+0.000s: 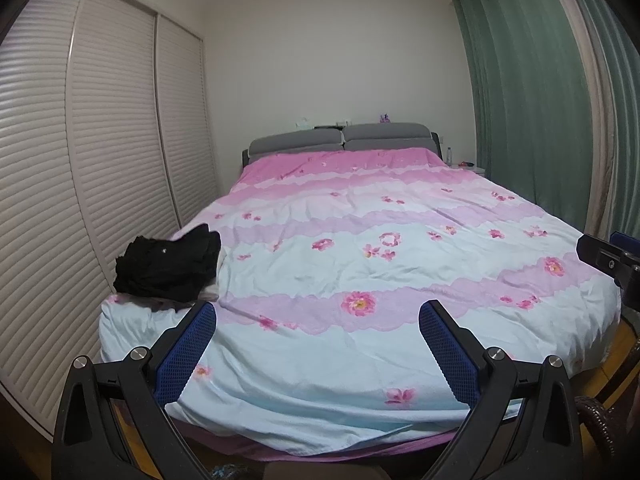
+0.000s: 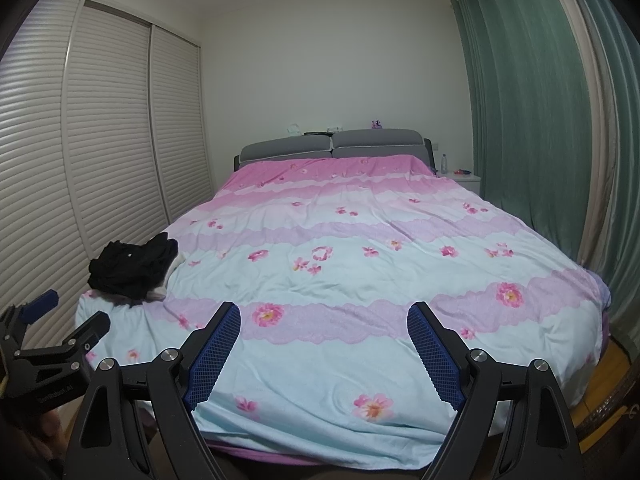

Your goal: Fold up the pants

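Note:
A crumpled heap of black pants (image 1: 170, 264) lies on the near left corner of the bed, also in the right wrist view (image 2: 132, 268). A bit of pale cloth shows under it. My left gripper (image 1: 318, 312) is open and empty, held at the foot of the bed, right of the pants. My right gripper (image 2: 324, 316) is open and empty, also at the foot of the bed, further right. The left gripper also shows in the right wrist view (image 2: 64, 320), and part of the right gripper shows in the left wrist view (image 1: 608, 256).
The bed has a floral quilt (image 1: 360, 240) in pink, purple and pale blue. White slatted wardrobe doors (image 1: 100, 160) stand close along the left. Green curtains (image 1: 532, 100) hang on the right. A grey headboard (image 1: 340, 138) and a nightstand (image 2: 466, 178) are at the far end.

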Demonstrator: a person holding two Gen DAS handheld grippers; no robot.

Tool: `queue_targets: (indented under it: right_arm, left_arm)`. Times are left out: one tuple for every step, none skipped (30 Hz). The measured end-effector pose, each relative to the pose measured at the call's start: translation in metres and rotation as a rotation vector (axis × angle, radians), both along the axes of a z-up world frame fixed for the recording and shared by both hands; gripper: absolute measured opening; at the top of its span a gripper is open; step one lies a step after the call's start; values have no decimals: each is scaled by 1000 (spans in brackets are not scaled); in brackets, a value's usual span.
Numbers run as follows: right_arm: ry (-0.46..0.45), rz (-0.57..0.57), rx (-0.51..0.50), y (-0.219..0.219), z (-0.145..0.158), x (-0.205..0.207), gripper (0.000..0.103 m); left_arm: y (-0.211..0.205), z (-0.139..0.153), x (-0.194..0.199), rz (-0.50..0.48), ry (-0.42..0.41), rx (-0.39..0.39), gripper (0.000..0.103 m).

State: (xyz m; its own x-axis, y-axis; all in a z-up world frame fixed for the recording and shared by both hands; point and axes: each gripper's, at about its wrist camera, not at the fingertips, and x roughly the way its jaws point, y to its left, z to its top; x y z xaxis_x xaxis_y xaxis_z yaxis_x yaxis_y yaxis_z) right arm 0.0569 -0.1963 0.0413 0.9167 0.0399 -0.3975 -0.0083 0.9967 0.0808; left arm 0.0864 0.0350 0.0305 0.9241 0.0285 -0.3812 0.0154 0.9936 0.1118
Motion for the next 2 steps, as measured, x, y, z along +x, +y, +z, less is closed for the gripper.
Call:
queue_targets:
  right_arm:
    - [1, 2, 1, 1, 0, 1, 86]
    - [1, 3, 0, 0, 0, 0, 86]
  left_arm:
    - [-1, 0, -1, 8, -6, 10, 103]
    - [-1, -1, 0, 15, -8, 14, 103]
